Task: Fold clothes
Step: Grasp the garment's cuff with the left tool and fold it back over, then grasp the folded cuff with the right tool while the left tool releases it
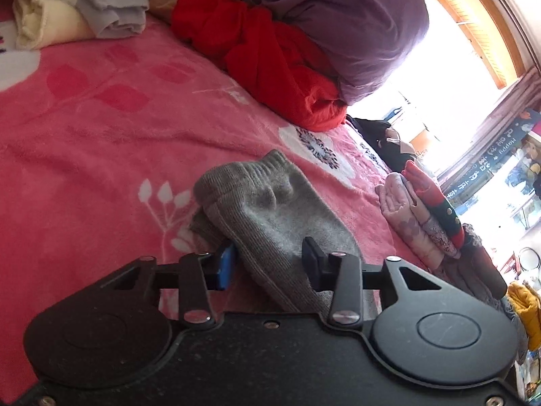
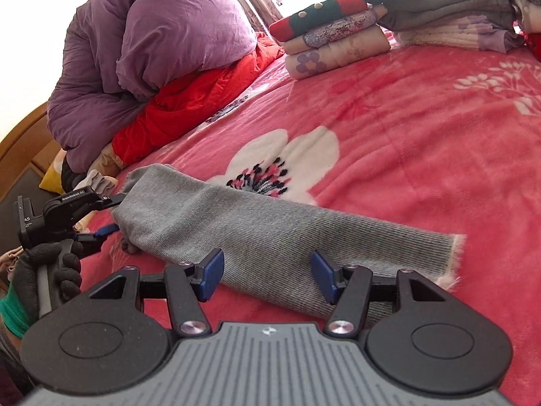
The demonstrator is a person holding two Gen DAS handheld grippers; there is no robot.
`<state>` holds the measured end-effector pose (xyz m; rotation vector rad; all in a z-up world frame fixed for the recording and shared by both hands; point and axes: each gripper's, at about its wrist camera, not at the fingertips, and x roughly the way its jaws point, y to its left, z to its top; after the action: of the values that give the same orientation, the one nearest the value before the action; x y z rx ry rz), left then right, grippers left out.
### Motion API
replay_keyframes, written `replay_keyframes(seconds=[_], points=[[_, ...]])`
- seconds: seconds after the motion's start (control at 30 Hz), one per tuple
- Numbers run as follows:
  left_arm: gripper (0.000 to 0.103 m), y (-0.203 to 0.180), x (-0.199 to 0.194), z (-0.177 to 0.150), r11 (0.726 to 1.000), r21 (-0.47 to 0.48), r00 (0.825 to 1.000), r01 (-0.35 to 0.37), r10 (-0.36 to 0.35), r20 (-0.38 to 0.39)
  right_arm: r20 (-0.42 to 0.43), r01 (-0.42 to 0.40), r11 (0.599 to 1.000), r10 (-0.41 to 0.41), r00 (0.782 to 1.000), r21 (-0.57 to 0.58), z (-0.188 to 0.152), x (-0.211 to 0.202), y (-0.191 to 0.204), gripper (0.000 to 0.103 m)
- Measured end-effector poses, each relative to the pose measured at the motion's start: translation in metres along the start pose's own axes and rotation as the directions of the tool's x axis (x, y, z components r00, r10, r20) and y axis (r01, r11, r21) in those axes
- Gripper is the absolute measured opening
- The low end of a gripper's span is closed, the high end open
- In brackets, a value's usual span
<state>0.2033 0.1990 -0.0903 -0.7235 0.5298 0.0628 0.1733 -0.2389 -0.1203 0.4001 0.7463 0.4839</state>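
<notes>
right gripper [image 2: 267,275]: jaws wide apart, straddling cloth, gripping nothing
grey knit cloth [image 2: 236,223]: folded long, ribbed, frayed right end, flat on pink floral blanket [image 2: 405,142]
left gripper [image 2: 113,211]: jaws apart around cloth's far end
far: folded stacks [image 2: 331,40]

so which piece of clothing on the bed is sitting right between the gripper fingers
The long grey knit piece, lying flat on the pink blanket; the other clothes sit folded or heaped farther back.

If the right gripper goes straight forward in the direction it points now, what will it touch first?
Most likely the grey knitted garment. The right gripper has its jaws open, one at each side of the garment's near edge, so the cloth lies directly ahead, on the pink blanket. Exact depth is hard to judge.
</notes>
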Motion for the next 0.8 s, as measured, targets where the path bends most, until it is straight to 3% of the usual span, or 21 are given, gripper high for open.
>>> replay_keyframes(seconds=[0.13, 0.23, 0.3, 0.4, 0.53, 0.73, 0.8], points=[[0.022, -0.028, -0.010, -0.003, 0.988, 0.122, 0.995, 0.089, -0.093, 0.024, 0.001, -0.010, 1.000, 0.010, 1.000, -0.006, -0.002, 0.000, 0.003, 0.059], [0.016, -0.056, -0.020, -0.011, 0.955, 0.248, 0.984, 0.164, -0.175, 0.024, 0.009, -0.025, 1.000, 0.025, 1.000, 0.012, -0.002, -0.002, 0.003, 0.059], [0.014, -0.077, -0.027, -0.022, 0.911, 0.344, 0.971, 0.226, -0.240, -0.002, 0.021, -0.046, 0.998, 0.046, 0.999, 0.041, -0.002, -0.006, 0.000, 0.059], [0.013, -0.112, -0.032, -0.049, 0.809, 0.513, 0.954, 0.288, -0.291, -0.075, 0.052, -0.087, 0.993, 0.083, 0.995, 0.082, -0.001, -0.012, -0.003, 0.059], [0.013, -0.142, -0.029, -0.092, 0.683, 0.638, 0.932, 0.356, -0.308, -0.190, 0.108, -0.155, 0.982, 0.144, 0.984, 0.110, 0.001, -0.022, -0.006, 0.059], [0.013, -0.158, -0.018, -0.134, 0.565, 0.706, 0.904, 0.427, -0.273, -0.328, 0.158, -0.232, 0.960, 0.208, 0.965, 0.154, 0.005, -0.026, -0.013, 0.067], [0.013, -0.159, -0.016, -0.140, 0.546, 0.713, 0.898, 0.439, -0.267, -0.349, 0.170, -0.260, 0.946, 0.229, 0.959, 0.194, 0.006, -0.026, -0.019, 0.068]])
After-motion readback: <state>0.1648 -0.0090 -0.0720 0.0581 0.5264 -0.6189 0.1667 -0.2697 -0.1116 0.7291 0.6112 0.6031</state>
